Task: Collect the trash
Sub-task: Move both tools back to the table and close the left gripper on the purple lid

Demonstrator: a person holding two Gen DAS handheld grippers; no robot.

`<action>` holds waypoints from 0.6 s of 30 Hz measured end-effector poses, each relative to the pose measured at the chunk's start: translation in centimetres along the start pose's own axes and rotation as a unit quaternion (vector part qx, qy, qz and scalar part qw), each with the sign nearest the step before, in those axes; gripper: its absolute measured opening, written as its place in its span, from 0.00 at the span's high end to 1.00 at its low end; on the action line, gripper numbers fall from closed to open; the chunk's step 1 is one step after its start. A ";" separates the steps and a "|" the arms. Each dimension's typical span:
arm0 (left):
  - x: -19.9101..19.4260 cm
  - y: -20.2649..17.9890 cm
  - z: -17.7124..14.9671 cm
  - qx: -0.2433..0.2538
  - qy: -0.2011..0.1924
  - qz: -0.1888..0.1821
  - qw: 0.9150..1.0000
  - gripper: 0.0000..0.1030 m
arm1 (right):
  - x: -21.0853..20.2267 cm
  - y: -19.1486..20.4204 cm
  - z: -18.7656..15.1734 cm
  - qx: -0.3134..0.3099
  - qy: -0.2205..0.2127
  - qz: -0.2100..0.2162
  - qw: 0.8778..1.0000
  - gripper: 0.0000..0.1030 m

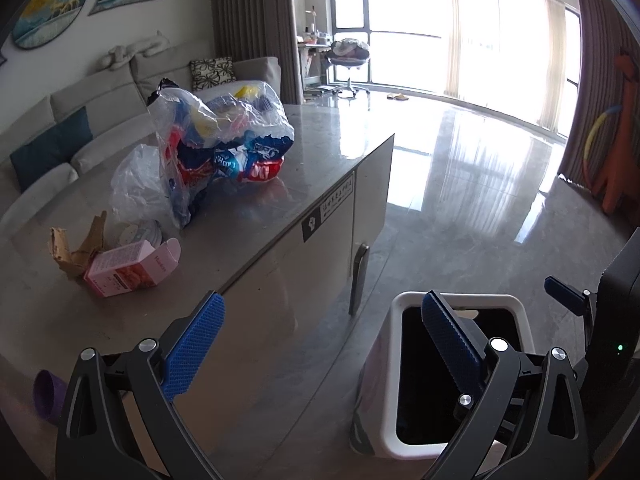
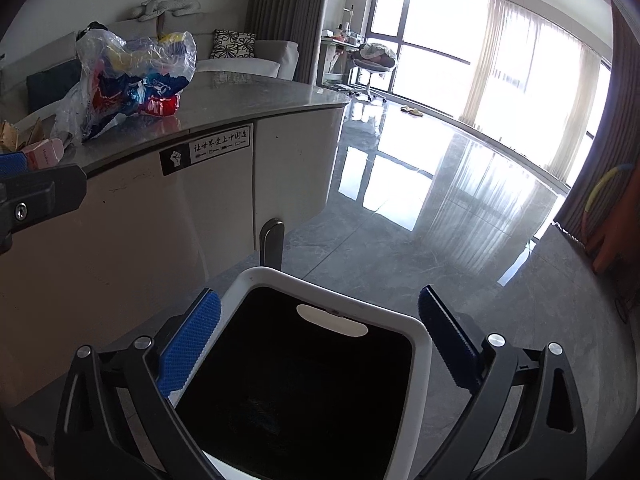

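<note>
Hovering w/ both grippers spread wide, gripping nothing: left gripper (image 1: 320,344) over counter (image 1: 248,216) edge, right gripper (image 2: 320,340) over bin (image 2: 420,344). Sitting on counter approx 10 o'clock: bag (image 1: 224,140) of wrappers, pink box (image 1: 132,268), torn cardboard (image 1: 76,248). Standing on floor at 5 o'clock: bin.

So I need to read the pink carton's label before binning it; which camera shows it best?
The left wrist view: the pink carton lies whole on the countertop, flap open, beside torn cardboard. The right wrist view catches only its end at the left edge, partly behind the left tool.
</note>
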State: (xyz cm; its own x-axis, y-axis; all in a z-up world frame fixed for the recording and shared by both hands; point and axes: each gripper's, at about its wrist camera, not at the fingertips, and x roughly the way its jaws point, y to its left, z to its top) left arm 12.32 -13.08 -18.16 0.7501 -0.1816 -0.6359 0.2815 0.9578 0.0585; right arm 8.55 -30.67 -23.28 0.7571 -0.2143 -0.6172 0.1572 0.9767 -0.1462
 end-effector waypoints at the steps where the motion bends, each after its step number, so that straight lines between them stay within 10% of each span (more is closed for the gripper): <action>1: -0.1 0.2 0.0 -0.001 -0.001 0.002 1.000 0.04 | -0.3 0.0 0.2 0.000 -0.005 0.002 1.000 0.05; 18: -4.5 8.1 -1.6 -0.071 -0.005 0.079 0.994 0.04 | -5.1 4.4 2.4 -0.028 -0.071 0.049 0.996 0.04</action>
State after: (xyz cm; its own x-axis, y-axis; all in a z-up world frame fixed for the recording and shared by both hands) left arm 10.29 -4.20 -16.04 0.7839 -0.0274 -0.6202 0.0725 0.9962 0.0476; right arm 6.95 -25.22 -18.91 0.8502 -0.1102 -0.5148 0.0455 0.9896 -0.1368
